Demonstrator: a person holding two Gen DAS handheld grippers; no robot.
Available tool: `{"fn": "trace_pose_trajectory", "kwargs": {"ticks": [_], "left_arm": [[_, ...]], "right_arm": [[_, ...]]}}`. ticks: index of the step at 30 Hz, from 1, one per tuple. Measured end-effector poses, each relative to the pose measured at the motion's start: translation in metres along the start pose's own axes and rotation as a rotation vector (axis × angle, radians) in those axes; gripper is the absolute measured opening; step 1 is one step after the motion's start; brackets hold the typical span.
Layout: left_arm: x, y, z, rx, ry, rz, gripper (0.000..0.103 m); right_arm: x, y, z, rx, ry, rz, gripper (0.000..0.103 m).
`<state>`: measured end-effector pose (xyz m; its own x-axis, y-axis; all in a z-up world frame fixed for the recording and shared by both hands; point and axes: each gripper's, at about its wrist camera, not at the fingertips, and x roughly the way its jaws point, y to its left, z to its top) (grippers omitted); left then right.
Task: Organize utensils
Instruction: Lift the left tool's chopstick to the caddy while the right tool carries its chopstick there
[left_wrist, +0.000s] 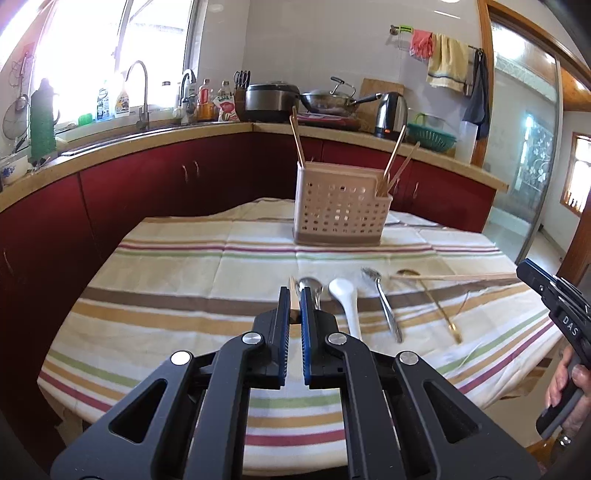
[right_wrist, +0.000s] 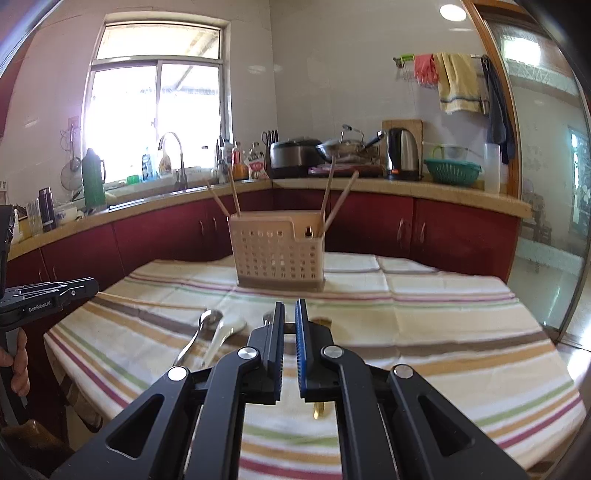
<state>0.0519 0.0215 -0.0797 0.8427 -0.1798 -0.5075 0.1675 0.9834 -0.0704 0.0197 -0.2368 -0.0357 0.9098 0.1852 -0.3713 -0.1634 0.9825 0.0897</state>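
Striped cloth covered the bench (left_wrist: 155, 295); both grippers, left (left_wrist: 294, 295) and right (right_wrist: 290, 314), clamped wooden chopsticks (left_wrist: 293, 299), (left_wrist: 458, 276); I judged tip-first entry into the beige perforated plastic caddy (left_wrist: 340, 206) best.

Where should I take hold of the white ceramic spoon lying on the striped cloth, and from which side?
Probably by the handle of the white ceramic spoon, from above. It lies flat on the striped tablecloth, bowl toward the utensil basket, its narrow handle running back toward the camera. Fingers should straddle the handle crosswise; the bowl looks too wide and rounded. A metal spoon lies close on its left, so space there is tight.
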Motion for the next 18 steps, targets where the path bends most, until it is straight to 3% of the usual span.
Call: {"fn": "trace_pose_trajectory", "kwargs": {"ticks": [18], "left_arm": [[0.037,0.011,0.086,0.038,-0.08,-0.047,0.006]], "right_arm": [[0.058,-0.017,0.074,0.024,-0.055,0.043,0.006]]}}
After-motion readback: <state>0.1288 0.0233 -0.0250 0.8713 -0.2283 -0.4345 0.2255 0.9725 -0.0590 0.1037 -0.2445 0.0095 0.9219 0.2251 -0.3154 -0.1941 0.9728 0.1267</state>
